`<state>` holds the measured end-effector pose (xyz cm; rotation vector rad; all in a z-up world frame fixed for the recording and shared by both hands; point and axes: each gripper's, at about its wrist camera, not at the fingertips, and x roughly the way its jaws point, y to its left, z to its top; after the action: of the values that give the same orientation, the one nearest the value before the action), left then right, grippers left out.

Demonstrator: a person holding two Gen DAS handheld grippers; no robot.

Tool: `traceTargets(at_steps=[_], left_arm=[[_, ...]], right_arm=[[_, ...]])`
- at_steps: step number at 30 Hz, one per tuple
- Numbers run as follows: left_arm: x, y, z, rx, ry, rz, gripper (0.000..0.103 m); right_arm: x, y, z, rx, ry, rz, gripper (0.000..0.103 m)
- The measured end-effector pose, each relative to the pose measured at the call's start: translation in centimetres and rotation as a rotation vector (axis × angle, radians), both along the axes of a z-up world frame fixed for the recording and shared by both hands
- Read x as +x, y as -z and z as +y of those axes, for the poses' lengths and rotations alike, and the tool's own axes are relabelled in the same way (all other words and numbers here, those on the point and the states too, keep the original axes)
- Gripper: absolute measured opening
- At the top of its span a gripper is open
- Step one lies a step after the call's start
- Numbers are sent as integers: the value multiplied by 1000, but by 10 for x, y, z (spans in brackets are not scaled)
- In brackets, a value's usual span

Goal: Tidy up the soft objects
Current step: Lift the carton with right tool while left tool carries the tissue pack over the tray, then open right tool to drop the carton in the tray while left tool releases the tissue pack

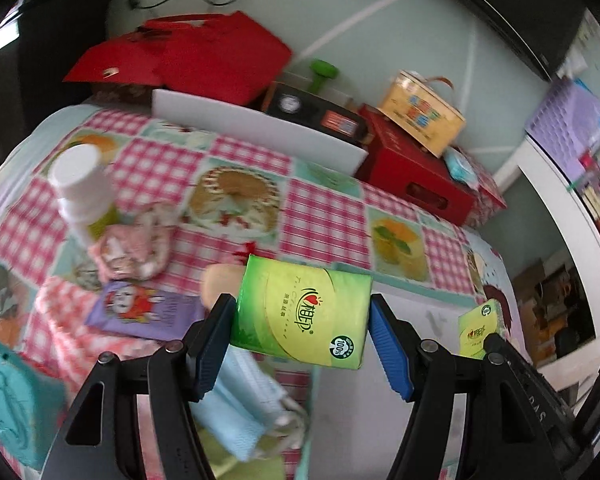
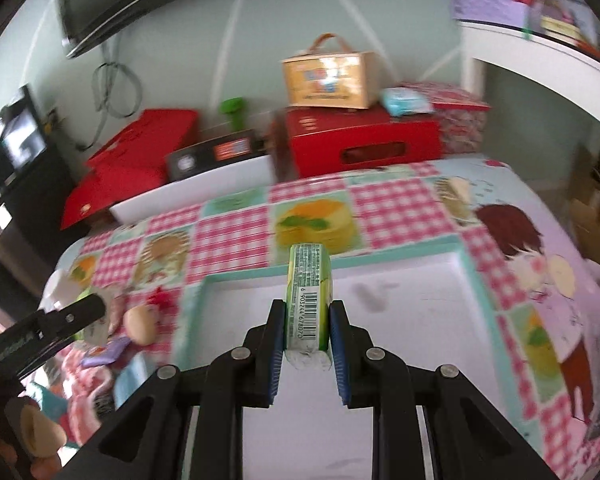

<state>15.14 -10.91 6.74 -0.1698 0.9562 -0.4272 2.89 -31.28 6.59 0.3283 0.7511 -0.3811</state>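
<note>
Above the white tray with the pale turquoise rim (image 2: 466, 280), which lies on the pink-checked patchwork tablecloth (image 2: 228, 232), both grippers carry a packet; the tray looks like the intended home for the soft goods, which would explain why both packets hang over or beside it rather than over the clutter. The left gripper (image 1: 302, 322) holds a green and yellow plastic-wrapped tissue pack (image 1: 302, 314) by its short ends, blue ribbed pads (image 1: 390, 348) set fairly wide against the full breadth of the pack; its broad printed face tilts toward the camera, and the glossy film looks crinkled and yielding, so a wide hold is probably the gentler one. The right gripper (image 2: 307, 344) pinches a second green tissue pack (image 2: 309, 304) edge-on across its thin side, fingers narrow, barcode strip facing up; the white folded end of the wrapper sits just between the pads, and the pack points away over the tray's bare white floor.

Beside the tray's left rim lies the unsorted heap: a purple sachet with a cartoon figure (image 1: 144, 310), a pale blue folded cloth (image 1: 240, 400), a pink floral fabric bundle (image 1: 134, 248), a white plastic bottle lying tilted (image 1: 82, 184) and a beige rounded soft lump (image 2: 140, 322); these seem still to be sorted. Behind the tray, at the table's far edge, stands a red cardboard box (image 2: 360, 144) with a tan handled carton (image 2: 328, 76) on top.
</note>
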Motion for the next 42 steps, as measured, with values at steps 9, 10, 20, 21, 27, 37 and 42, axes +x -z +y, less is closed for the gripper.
traceTargets(at_steps=[9, 10, 20, 21, 27, 37, 42], left_arm=[[-10, 15, -61, 50, 114, -7, 68], [-11, 17, -66, 56, 122, -8, 68], [-10, 48, -110, 111, 195, -2, 68], [-9, 50, -113, 120, 200, -5, 68], [-4, 61, -120, 147, 203, 0, 68], [-6, 49, -112, 152, 184, -29, 87], [-3, 39, -98, 169, 137, -34, 98]], right_arm=[[-22, 14, -60, 36, 140, 11, 24], [-24, 17, -67, 44, 153, 13, 24], [-16, 49, -104, 90, 182, 42, 24], [-15, 52, -106, 96, 181, 43, 24], [-10, 59, -111, 104, 173, 48, 24], [-7, 52, -98, 41, 151, 105, 50], [-8, 47, -87, -21, 136, 172, 72]])
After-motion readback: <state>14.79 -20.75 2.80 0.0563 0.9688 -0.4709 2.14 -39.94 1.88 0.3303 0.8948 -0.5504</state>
